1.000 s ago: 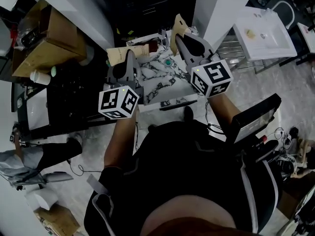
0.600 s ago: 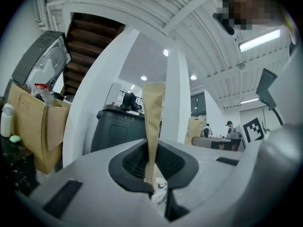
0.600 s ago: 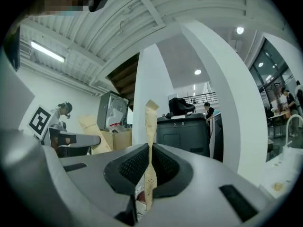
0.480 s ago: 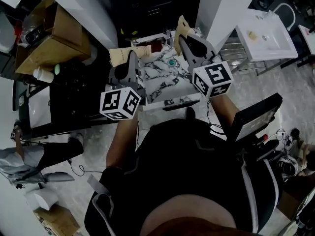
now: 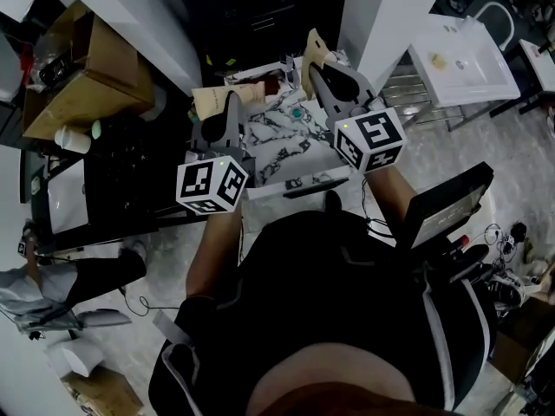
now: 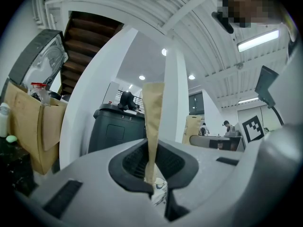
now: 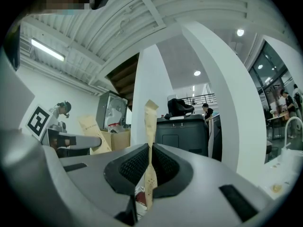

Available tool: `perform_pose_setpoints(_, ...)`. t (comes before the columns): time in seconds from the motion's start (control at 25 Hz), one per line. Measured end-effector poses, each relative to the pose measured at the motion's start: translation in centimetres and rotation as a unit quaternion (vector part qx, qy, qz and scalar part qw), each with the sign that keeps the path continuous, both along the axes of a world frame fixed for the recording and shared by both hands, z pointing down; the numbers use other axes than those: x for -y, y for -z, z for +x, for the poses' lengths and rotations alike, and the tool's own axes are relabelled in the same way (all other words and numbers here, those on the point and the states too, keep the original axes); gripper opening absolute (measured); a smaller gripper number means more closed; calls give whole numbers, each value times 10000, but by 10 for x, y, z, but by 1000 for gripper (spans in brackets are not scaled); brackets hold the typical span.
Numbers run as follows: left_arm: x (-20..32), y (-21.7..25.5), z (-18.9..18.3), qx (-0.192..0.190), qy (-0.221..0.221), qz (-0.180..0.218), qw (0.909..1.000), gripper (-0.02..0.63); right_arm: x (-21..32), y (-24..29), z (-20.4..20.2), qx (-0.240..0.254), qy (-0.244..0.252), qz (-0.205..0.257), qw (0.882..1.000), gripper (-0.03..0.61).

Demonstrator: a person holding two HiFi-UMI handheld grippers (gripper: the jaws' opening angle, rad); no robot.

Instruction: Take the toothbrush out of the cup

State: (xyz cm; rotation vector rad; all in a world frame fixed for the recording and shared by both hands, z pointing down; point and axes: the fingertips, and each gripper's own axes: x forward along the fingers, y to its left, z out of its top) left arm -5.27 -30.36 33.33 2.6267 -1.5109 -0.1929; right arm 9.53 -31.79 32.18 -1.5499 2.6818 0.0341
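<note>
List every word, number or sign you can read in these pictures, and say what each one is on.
"3" and "8", small and faint: on the front of the dark cabinet.
Dark print on the brown paper packet: too blurred to read.
Black-and-white squares on the cubes: marker patterns only, no letters or numbers.

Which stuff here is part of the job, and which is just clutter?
In use: left gripper, jaws shut on tan paper packet; right gripper, jaws shut on second packet; marble tabletop. No toothbrush or cup discernible.
Lying about: cardboard box; white sink; dark screen.
</note>
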Motion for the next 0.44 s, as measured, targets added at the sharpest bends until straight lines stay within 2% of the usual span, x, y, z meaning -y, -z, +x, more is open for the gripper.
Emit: perform_pose_setpoints(0.44,9,9,-1,70,95,98,9999,31,6,2,8,-32,-48,37,10000,34)
